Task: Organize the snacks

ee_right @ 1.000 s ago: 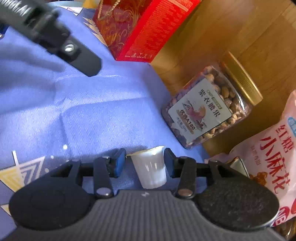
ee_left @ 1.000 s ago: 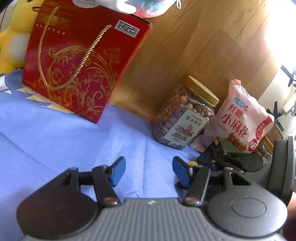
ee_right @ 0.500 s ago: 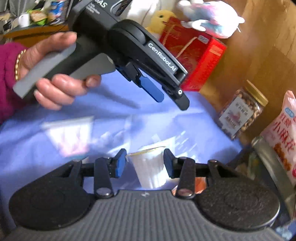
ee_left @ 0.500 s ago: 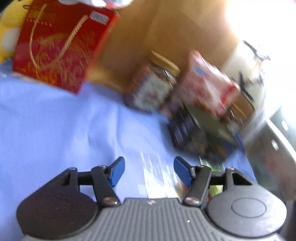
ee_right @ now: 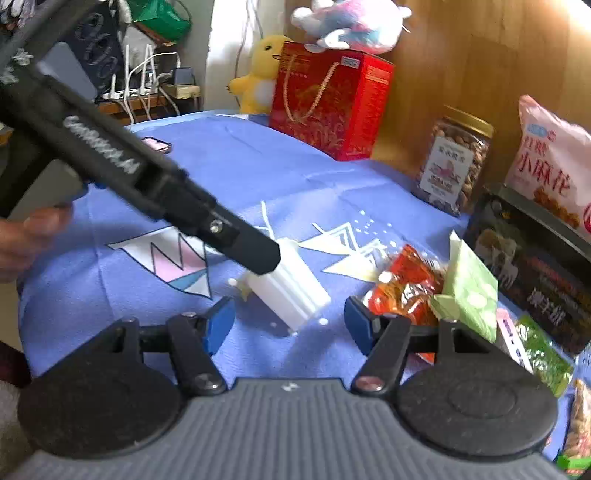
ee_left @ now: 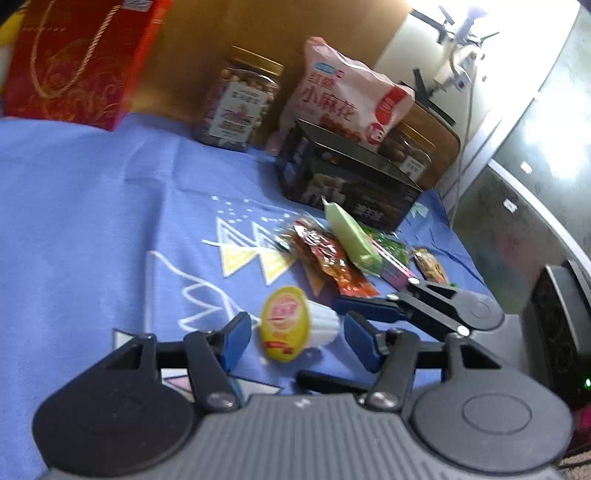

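Observation:
A small white jelly cup with a yellow lid (ee_left: 295, 326) lies on its side on the blue cloth (ee_left: 92, 221); in the right wrist view (ee_right: 291, 288) it is free between both grippers. My left gripper (ee_left: 297, 338) is open, its jaws either side of the cup. My right gripper (ee_right: 290, 323) is open and empty, just short of the cup; it also shows in the left wrist view (ee_left: 417, 306). A red snack packet (ee_left: 332, 262), a green packet (ee_left: 352, 236) and other small packets lie behind.
At the back stand a red gift box (ee_right: 328, 99), a nut jar (ee_right: 450, 158), a pink snack bag (ee_right: 550, 166) and a dark box (ee_left: 343, 177). Plush toys (ee_right: 347, 22) sit by the gift box. A pink phone (ee_right: 157, 144) lies at far left.
My right gripper has opened and let go of the white cup, which now lies on the cloth. My left gripper has swung down and right to sit around the cup.

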Motion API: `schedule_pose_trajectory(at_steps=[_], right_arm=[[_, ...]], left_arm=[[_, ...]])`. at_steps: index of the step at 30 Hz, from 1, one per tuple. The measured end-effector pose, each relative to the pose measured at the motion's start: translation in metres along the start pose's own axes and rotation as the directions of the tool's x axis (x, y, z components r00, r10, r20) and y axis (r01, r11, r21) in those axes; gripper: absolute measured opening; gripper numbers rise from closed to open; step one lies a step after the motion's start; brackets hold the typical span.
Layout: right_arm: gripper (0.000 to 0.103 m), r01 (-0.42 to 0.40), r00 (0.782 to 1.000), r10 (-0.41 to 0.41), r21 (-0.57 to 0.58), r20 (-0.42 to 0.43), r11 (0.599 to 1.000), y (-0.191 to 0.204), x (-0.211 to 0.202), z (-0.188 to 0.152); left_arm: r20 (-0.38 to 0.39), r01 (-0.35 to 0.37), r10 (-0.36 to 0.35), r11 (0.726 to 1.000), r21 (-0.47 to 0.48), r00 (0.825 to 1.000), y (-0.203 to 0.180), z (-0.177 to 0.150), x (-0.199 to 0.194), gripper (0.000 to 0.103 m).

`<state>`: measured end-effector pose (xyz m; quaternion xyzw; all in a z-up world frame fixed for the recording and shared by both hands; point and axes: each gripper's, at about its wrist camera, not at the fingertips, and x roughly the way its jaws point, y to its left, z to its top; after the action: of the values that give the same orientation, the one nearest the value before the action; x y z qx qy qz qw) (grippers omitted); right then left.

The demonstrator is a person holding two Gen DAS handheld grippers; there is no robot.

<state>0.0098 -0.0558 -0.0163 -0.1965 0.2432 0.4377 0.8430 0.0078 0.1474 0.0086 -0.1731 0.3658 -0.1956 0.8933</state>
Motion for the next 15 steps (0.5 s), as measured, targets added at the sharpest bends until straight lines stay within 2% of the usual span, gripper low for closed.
schedule_pose_trajectory(at_steps=[2,3,4,5,9,12,15], right_arm=[[0.065,-0.022,1.000,0.022,0.033,-0.011,0.999,-0.006,0.005,-0.002],[0.052,-0.037,0.999,0.037,0.054,-0.011,0.998,-0.008,0.007,-0.003],[0.044,-0.055,0.998,0.056,0.082,-0.003,0.995,-0.010,0.008,-0.003],[0.040,-0.037,0.999,0.037,0.098,0.003,0.995,-0.011,0.006,-0.003],[0.039,-0.035,0.998,0.027,0.168,0.050,0.985,-0.020,-0.008,-0.004],[0.039,0.019,0.993,-0.040,0.185,0.110,0.983,-0.034,-0.023,0.003],[0.039,0.089,0.979,-0.127,0.221,0.162,0.971,-0.063,-0.035,0.014]], left_arm=[[-0.035,-0.015,0.016,1.000,0.017,0.999,-0.005,-0.001,0.010,0.037],[-0.052,-0.027,0.028,1.000,0.017,0.998,-0.007,-0.002,0.016,0.032],[-0.045,-0.039,0.039,0.999,0.020,0.998,-0.008,-0.003,0.017,0.034],[-0.046,-0.043,0.044,0.999,0.020,0.998,-0.009,-0.002,0.016,0.033],[-0.030,-0.031,0.033,0.997,0.073,0.999,-0.024,0.014,0.011,0.032],[0.009,-0.019,0.018,0.988,0.156,1.000,-0.046,0.040,0.017,0.033],[0.047,-0.002,-0.009,0.973,0.232,0.999,-0.070,0.078,0.035,0.033]])
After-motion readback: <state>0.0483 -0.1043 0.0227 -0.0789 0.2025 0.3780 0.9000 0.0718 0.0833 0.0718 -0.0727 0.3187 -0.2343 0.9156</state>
